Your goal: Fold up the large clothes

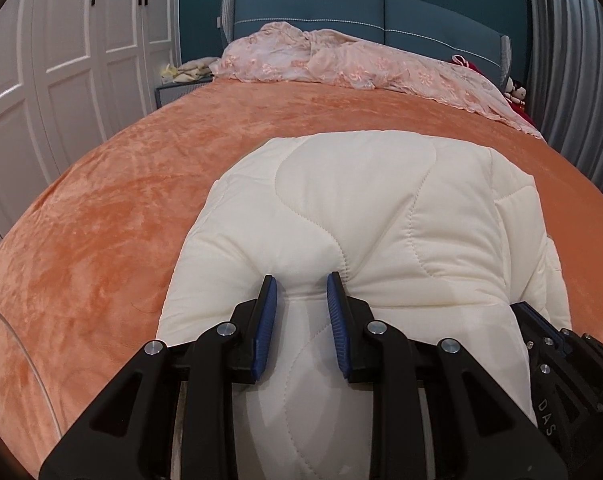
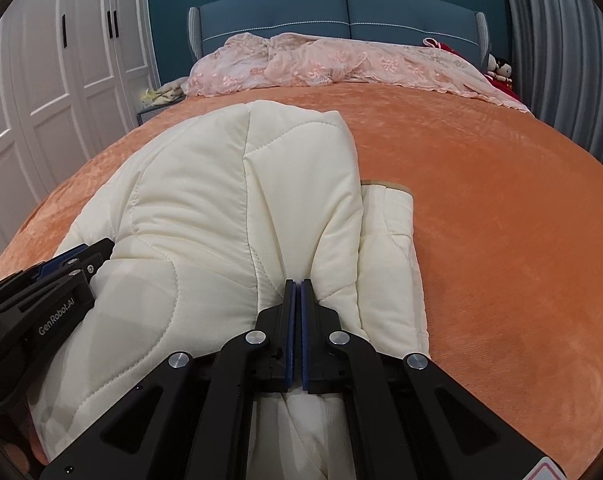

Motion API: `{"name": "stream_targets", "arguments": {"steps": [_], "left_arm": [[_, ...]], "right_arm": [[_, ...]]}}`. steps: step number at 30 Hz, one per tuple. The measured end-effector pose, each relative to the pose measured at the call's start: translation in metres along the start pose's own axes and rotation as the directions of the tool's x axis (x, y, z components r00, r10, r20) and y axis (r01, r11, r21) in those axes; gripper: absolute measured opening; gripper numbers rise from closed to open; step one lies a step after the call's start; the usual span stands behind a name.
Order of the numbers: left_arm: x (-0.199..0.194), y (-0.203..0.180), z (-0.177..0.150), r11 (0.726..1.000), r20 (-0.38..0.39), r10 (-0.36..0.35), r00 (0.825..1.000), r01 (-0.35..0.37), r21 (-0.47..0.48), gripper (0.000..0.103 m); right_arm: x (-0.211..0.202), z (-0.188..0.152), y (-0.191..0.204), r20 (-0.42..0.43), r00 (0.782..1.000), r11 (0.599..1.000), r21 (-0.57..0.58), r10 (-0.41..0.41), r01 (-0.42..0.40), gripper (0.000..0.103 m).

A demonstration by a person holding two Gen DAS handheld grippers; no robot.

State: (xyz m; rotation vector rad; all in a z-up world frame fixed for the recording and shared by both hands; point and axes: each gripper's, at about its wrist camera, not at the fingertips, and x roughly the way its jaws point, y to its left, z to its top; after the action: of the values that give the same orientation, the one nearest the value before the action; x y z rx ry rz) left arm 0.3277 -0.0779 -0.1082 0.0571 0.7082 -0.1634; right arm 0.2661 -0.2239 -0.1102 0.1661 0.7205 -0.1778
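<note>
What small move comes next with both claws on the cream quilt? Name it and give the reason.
Probably lift both claws together and carry the near edge forward. The left claw pinches a thick ridge of the cream quilt; the right claw is shut on a thin fold. The quilt lies partly folded on the orange bedspread.

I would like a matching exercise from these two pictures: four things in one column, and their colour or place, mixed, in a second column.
Things:
1. quilted duvet
2. bed cover
3. headboard
4. lace blanket

Descriptions:
A. dark blue, at the far end of the bed
B. cream white, folded, gripped by both grippers
C. pale pink, crumpled below the headboard
D. orange, plush, spread over the bed

Pairs: 1-B, 2-D, 3-A, 4-C
</note>
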Motion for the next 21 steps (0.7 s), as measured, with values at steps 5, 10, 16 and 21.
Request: {"name": "stream_targets", "arguments": {"steps": [5,10,16,21], "left_arm": [[-0.004,0.002,0.003,1.0,-0.017,-0.014,1.0,0.014,-0.003,0.025],[-0.053,0.015,0.009,0.998,-0.108,-0.053,0.993,0.056,0.02,0.03],[-0.097,0.027,-0.023,0.999,-0.222,-0.051,0.974,0.048,-0.018,0.032],[-0.095,0.017,-0.034,1.0,-0.242,0.009,0.97,-0.006,0.016,0.033]], "right_arm": [[-0.005,0.001,-0.002,0.007,1.0,1.0,0.008,0.015,-0.015,0.0],[-0.069,0.012,-0.018,-0.075,0.993,0.991,0.109,0.088,-0.08,0.002],[-0.105,-0.024,-0.022,-0.178,0.982,0.994,0.099,0.058,-0.041,0.002],[-0.091,-0.036,-0.015,-0.23,0.973,0.997,0.079,0.033,-0.015,0.001]]}}
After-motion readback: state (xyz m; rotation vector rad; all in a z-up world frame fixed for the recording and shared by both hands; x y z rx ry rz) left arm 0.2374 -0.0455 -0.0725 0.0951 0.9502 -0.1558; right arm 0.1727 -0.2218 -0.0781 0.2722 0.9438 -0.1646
